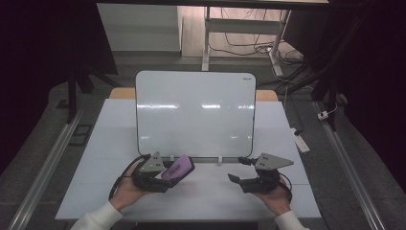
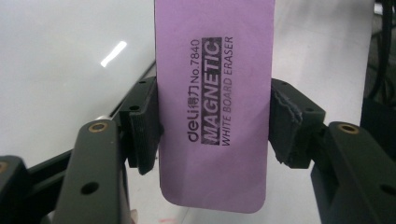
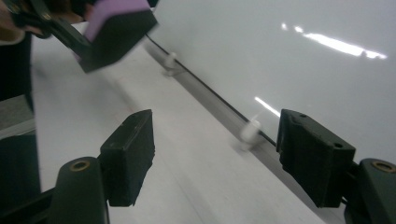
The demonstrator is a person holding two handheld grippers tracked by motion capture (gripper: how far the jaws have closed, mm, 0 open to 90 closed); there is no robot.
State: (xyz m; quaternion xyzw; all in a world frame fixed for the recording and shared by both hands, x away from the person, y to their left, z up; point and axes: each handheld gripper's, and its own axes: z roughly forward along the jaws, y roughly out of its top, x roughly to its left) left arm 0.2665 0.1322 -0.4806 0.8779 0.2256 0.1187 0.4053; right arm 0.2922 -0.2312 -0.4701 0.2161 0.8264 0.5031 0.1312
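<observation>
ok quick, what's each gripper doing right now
left gripper: shut on the purple whiteboard eraser
right gripper: open, nothing between its jaws

Probably lab or office: dim room, whiteboard [image 1: 195, 113] on white table [image 1: 95, 167], floor cables [image 1: 249, 48], power strip [image 1: 301, 141].
</observation>
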